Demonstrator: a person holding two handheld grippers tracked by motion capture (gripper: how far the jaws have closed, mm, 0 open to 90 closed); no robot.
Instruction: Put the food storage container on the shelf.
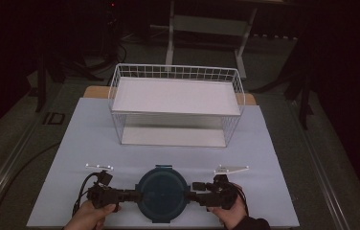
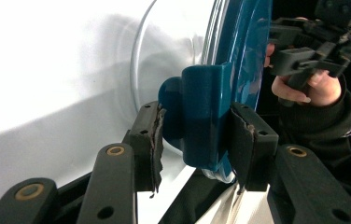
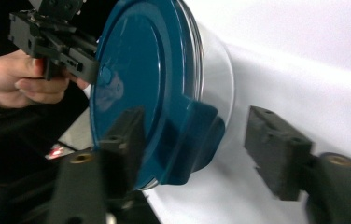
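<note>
So the round container (image 1: 162,194) with the teal lid (image 3: 141,79) is sitting at the near edge of the desk (image 1: 73,143), right between the two hands, and it looks like the side clips are being worked on.

The left gripper (image 2: 194,140) is already clamped on the left clip (image 2: 204,116); in the left gripper view the pads are pressed on both faces of that teal tab, so that side can be treated as anchored. Best kept steady, since any twist there would drag the whole container across the desk.

The right gripper (image 3: 197,149) is where the care is needed. Its jaws are apart, with the right clip (image 3: 197,135) sitting between them, and no pad contact can be made out yet. One pad overlaps the lid face while the other is well clear on the desk side, so the clip is off-centre in the gap. A small shift should be made so both pads meet the tab together; otherwise the lid gets shoved sideways against the left grip. The clear bowl wall (image 3: 215,79) under the lid should be kept out of the bite, only the tab pinched.

Once both tabs are gripped, even pull on both sides is probably what's wanted, so the lid isn't cocked.

Farther back, the white wire basket (image 1: 175,72) stands well apart from all this, with two small white flat pieces (image 1: 99,166) lying on the desk in between.
</note>
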